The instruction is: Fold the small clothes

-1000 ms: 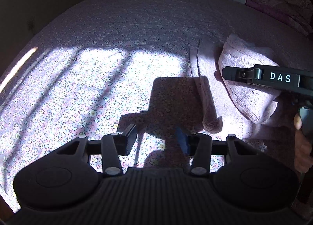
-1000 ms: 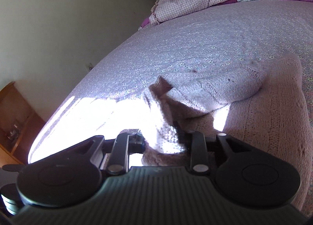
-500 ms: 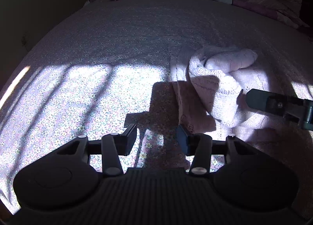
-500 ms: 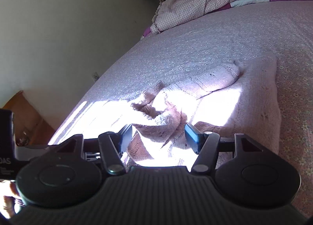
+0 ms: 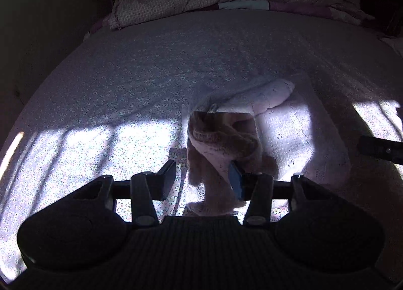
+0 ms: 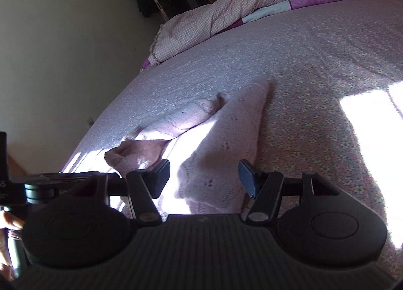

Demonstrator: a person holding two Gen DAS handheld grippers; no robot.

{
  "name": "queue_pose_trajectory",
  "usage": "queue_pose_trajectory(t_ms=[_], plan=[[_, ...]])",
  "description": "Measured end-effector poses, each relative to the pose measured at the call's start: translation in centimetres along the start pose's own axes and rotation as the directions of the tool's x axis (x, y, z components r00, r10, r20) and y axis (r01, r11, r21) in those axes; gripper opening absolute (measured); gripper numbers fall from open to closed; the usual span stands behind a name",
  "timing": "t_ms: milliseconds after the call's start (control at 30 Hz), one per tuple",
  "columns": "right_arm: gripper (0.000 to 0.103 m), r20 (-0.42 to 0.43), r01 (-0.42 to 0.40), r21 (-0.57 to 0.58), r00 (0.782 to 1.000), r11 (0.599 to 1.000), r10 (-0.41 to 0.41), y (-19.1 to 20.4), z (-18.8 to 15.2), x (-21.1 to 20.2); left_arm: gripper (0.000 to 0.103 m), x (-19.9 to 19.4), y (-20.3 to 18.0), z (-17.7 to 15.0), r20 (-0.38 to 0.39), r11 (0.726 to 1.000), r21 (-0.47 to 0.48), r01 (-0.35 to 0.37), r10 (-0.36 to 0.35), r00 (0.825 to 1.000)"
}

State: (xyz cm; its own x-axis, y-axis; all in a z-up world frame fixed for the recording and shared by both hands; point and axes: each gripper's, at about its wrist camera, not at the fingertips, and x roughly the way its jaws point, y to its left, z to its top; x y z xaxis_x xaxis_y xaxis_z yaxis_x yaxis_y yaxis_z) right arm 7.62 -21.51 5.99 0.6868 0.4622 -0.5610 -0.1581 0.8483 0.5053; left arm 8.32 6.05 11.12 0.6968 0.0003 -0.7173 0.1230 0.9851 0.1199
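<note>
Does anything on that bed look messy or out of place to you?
Yes: the pale pink knitted garment on the floral bedsheet isn't flat. One sleeve-like end is bunched up and crumpled between the left gripper fingers, which are apart.

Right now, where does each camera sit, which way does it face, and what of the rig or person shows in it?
Left wrist: rides the left gripper, looking along its open fingers across the bed at the pink knit garment; the right gripper's tip shows at the right edge.
Right wrist: rides the right gripper, open, facing the garment and the wall; the left gripper and the person's hand show at left.
Shared: garment, bed, rumpled quilt.
</note>
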Motion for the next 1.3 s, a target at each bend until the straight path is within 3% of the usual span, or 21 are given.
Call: queue_pose_trajectory(t_ms=[200, 400, 567, 633, 700, 767, 867, 1000, 1100, 1167, 1300], plan=[[0.064, 0.007, 0.065, 0.100, 0.998, 0.993, -0.066, -3.5, 0.2, 0.3, 0.054, 0.8, -1.6, 2.2, 0.032, 0.997, 0.076, -0.004, 0.001, 0.999], [0.064, -0.007, 0.054, 0.109, 0.999, 0.993, -0.054, -3.8, -0.1, 1.4, 0.054, 0.7, -1.5, 4.3, 0.056, 0.999, 0.030, 0.012, -0.014, 0.998], [0.064, -0.006, 0.027, 0.091, 1.000, 0.996, -0.026, -2.8, -0.3, 2.6, 0.054, 1.4, -1.8, 6.3, 0.076, 0.998, 0.057, -0.010, 0.006, 0.997], [0.064, -0.013, 0.021, 0.088, 1.000, 0.996, -0.020, -2.5, -0.2, 3.3, 0.054, 2.4, -2.1, 7.1, 0.060, 0.994, 0.097, 0.055, -0.061, 0.996], [0.064, -0.018, 0.019, 0.084, 1.000, 0.996, -0.018, -2.4, -0.2, 3.9, 0.054, 4.2, -2.6, 7.4, 0.006, 0.970, 0.150, 0.193, -0.196, 0.981], [0.064, -0.026, 0.021, 0.082, 0.999, 0.996, -0.019, -2.3, -0.5, 4.6, 0.054, 6.1, -3.2, 7.1, -0.034, 0.954, 0.178, 0.242, -0.240, 0.970], [0.064, -0.055, 0.015, 0.094, 0.998, 0.995, -0.009, -2.5, -1.2, 5.6, 0.054, 8.4, -4.2, 6.8, -0.020, 0.961, 0.217, 0.174, -0.174, 0.985], [0.064, -0.084, -0.007, 0.109, 0.996, 0.994, 0.016, -2.6, -2.2, 6.4, 0.054, 10.6, -2.1, 7.4, 0.067, 0.993, 0.111, 0.051, -0.059, 0.996], [0.064, -0.083, -0.010, 0.097, 0.996, 0.995, 0.018, -2.5, -2.7, 6.6, 0.054, 12.8, 0.2, 7.5, 0.036, 1.000, 0.022, -0.023, 0.022, 0.999], [0.064, -0.082, -0.017, 0.107, 0.996, 0.994, 0.026, -2.7, -2.8, 6.6, 0.054, 14.3, 1.9, 7.1, -0.010, 0.999, -0.010, -0.044, 0.044, 0.999], [0.065, -0.080, -0.038, 0.127, 0.996, 0.991, 0.048, -2.9, -3.1, 6.8, 0.060, 14.5, 3.7, 6.2, -0.020, 0.998, -0.038, -0.057, 0.056, 0.998]])
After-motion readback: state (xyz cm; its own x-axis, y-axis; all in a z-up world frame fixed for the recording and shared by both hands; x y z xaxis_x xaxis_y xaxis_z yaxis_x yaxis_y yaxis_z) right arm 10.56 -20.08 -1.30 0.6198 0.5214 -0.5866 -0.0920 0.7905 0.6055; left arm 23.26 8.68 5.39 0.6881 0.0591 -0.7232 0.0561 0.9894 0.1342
